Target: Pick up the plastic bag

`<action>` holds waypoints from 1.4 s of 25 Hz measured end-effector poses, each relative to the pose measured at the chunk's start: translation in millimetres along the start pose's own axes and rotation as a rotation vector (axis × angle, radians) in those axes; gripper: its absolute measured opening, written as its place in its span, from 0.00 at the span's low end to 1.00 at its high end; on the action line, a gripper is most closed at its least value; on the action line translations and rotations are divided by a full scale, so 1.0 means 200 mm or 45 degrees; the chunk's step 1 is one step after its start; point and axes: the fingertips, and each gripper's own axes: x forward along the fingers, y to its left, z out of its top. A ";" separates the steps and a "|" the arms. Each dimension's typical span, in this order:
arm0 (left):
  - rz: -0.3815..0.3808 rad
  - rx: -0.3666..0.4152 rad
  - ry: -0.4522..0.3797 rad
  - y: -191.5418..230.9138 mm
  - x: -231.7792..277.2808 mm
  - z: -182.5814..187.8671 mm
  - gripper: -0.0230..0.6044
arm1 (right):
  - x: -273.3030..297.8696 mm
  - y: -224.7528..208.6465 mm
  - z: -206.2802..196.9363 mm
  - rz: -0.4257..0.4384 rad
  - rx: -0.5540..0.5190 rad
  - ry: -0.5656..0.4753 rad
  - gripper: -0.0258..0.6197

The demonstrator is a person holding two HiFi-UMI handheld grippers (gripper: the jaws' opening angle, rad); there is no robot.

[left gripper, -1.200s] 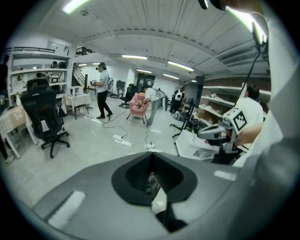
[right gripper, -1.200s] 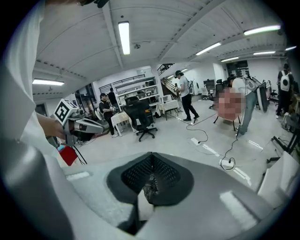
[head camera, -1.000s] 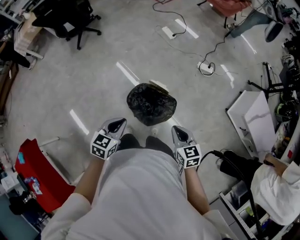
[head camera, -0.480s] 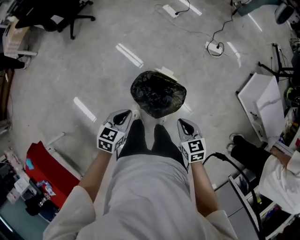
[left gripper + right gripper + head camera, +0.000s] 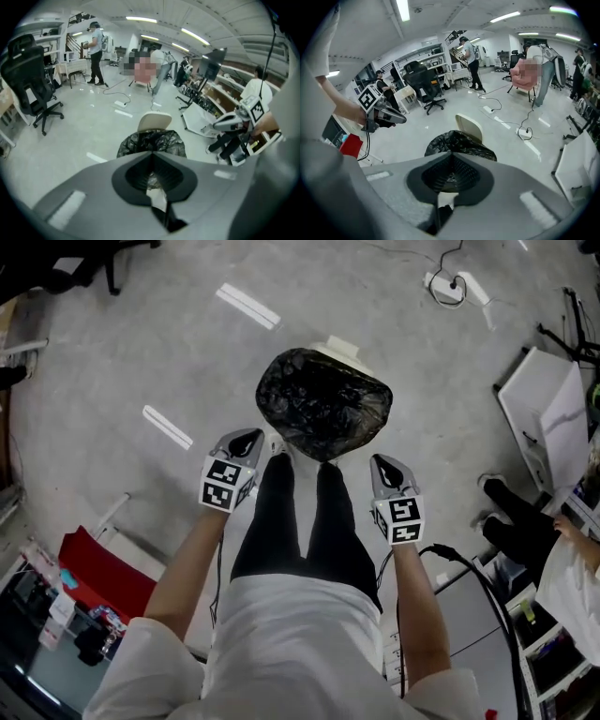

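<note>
A black plastic bag [image 5: 323, 411] lines a bin on the grey floor, with a cream lid [image 5: 339, 347] tipped up behind it. The same bag [image 5: 151, 143] fills the middle of the left gripper view, and the bag [image 5: 459, 143] lies just past the jaws in the right gripper view. My left gripper [image 5: 249, 440] is shut and empty, just left of the bag's near edge. My right gripper [image 5: 386, 465] is shut and empty too, just right of that near edge. Neither touches the bag. The person's black-trousered legs stand between the two grippers.
A red case [image 5: 98, 570] lies on the floor at the lower left. White boards [image 5: 548, 423] lean at the right, beside a seated person [image 5: 574, 568] and shelving. A power strip with cable [image 5: 452, 285] lies at the top right. An office chair [image 5: 30, 79] stands left.
The person has walked forward to the bin, so the bag has come nearer and now lies just ahead of both grippers. Both grippers stayed shut.
</note>
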 end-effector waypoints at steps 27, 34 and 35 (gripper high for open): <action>-0.225 -0.820 0.319 0.68 1.21 -0.80 0.54 | 1.11 -0.48 -0.91 -0.087 0.602 0.325 0.57; -0.137 -0.589 0.315 0.63 1.22 -0.79 0.05 | 1.15 -0.41 -0.89 0.000 0.567 0.313 0.04; -0.131 -0.573 0.309 0.62 1.19 -0.78 0.05 | 1.13 -0.41 -0.87 -0.003 0.563 0.303 0.04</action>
